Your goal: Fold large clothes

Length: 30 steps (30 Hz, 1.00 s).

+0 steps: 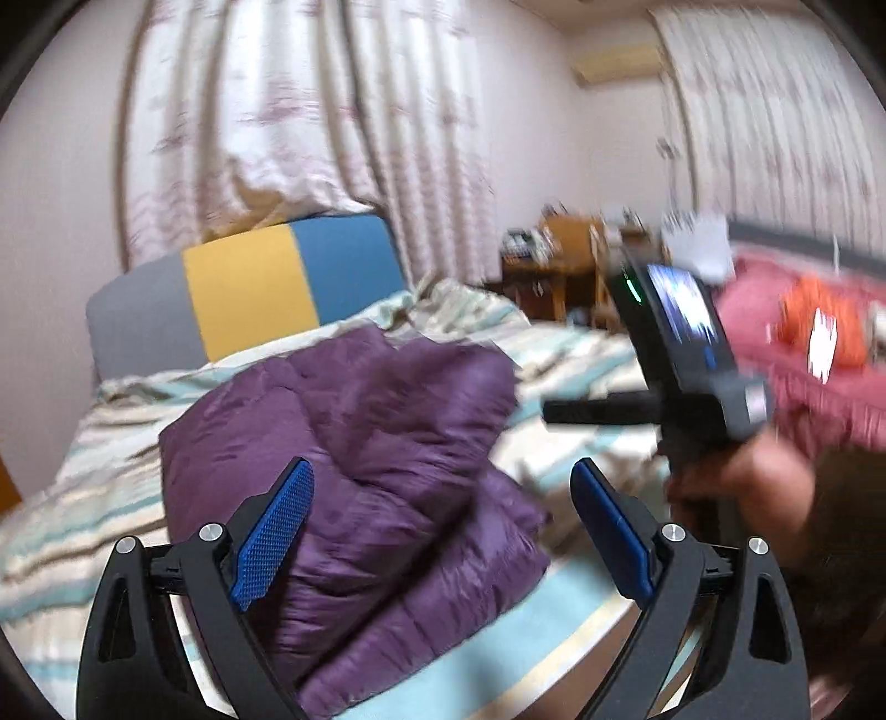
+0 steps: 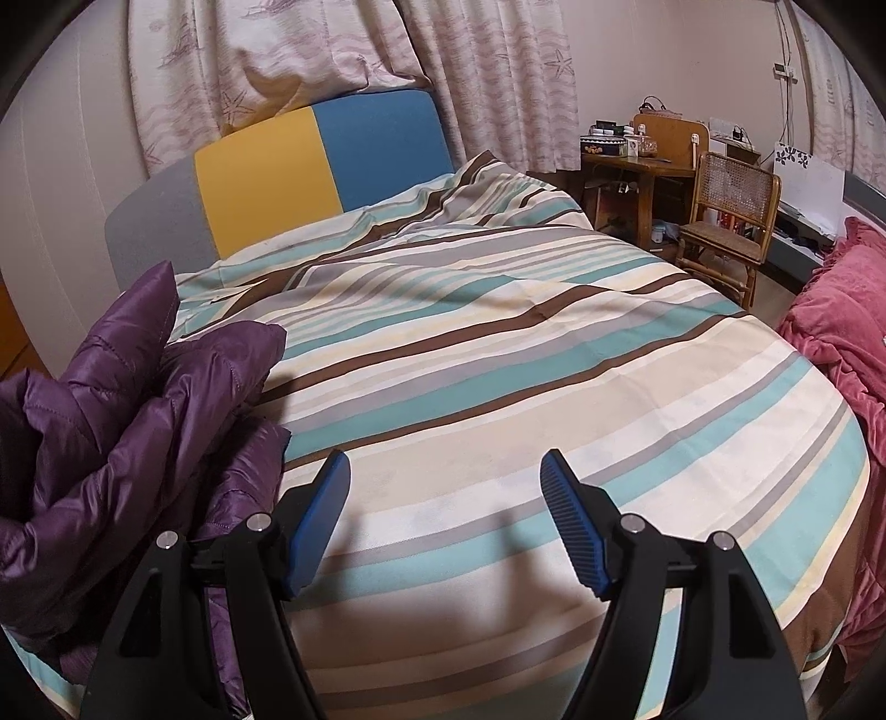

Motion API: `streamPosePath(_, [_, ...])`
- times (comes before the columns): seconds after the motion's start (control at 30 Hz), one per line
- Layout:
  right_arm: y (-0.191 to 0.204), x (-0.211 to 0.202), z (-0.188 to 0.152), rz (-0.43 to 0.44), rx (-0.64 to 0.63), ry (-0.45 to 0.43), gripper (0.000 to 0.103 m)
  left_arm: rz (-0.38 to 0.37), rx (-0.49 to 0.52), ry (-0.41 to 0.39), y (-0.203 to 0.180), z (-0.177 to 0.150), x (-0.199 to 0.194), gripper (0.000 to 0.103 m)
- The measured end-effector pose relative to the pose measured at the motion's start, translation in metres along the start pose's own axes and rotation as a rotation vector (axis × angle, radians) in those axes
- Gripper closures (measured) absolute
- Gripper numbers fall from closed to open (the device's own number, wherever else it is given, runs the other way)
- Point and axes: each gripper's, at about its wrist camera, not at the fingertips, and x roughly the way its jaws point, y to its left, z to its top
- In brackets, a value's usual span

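The left tool stands with its blue pads spread wide and nothing between them. Just beyond and partly below its fingers lies the purple quilted jacket, bunched in a loose heap on the striped bed cover; the left pad overlaps the jacket in the picture, though contact cannot be told. To the right of this tool, blurred, the right tool's body is seen from the side, held in a hand.

The right tool is likewise spread, holding nothing, above bare striped cover. The jacket sits to its left, near the left finger. Further ahead stand the yellow and blue headboard and curtains; to the right, a wicker chair and pink bedding.
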Motion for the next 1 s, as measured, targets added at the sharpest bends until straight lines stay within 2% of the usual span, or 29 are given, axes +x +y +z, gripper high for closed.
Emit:
streamPosePath(0.13, [0.000,0.000,-0.001,-0.001,-0.001,-0.002,0.032,0.088,-0.207,-0.055,0.051,0.014,-0.005,0.010])
streamPosePath(0.2, [0.000,0.000,-0.001,0.003,0.001,0.000,0.032,0.136,-0.324,-0.035,0.079,0.018,0.003,0.010])
streamPosePath(0.3, [0.001,0.001,-0.002,0.001,0.000,0.006,0.032,0.151,-0.507,0.067,0.123,0.020,0.036,0.010])
streamPosePath(0.37, [0.001,0.002,-0.003,0.003,-0.003,0.012,0.032,0.109,-0.556,0.184,0.138,0.020,0.070,0.021])
streamPosePath(0.4, [0.001,0.001,-0.003,0.002,-0.005,0.013,0.032,0.086,-0.538,0.241,0.136,0.018,0.082,0.036])
streamPosePath(0.47, [0.001,0.001,-0.004,-0.001,-0.009,0.010,0.032,0.072,-0.446,0.303,0.119,0.013,0.095,0.036])
streamPosePath(0.5, [0.000,0.000,-0.004,-0.004,-0.009,0.008,0.032,0.066,-0.360,0.305,0.102,0.011,0.097,0.036])
streamPosePath(0.57, [-0.002,0.001,-0.004,-0.007,0.001,0.009,0.032,0.051,-0.262,0.305,0.081,0.005,0.096,0.036])
streamPosePath(0.63, [-0.004,0.002,-0.005,-0.007,0.013,0.016,0.032,0.048,-0.209,0.300,0.064,-0.004,0.095,0.036])
streamPosePath(0.73, [-0.002,0.003,-0.007,-0.006,0.011,0.025,0.032,0.087,-0.139,0.285,0.046,-0.015,0.093,0.036])
streamPosePath(0.8, [0.002,0.000,-0.006,0.004,0.004,0.027,0.032,0.092,-0.124,0.281,0.044,-0.015,0.091,0.036])
streamPosePath(0.87, [0.006,-0.008,-0.002,0.019,0.002,0.010,0.032,0.084,-0.154,0.280,0.054,-0.012,0.090,0.036])
streamPosePath(1.0, [0.015,-0.023,0.007,0.013,-0.025,-0.025,0.032,0.095,-0.205,0.264,0.065,-0.007,0.072,0.023])
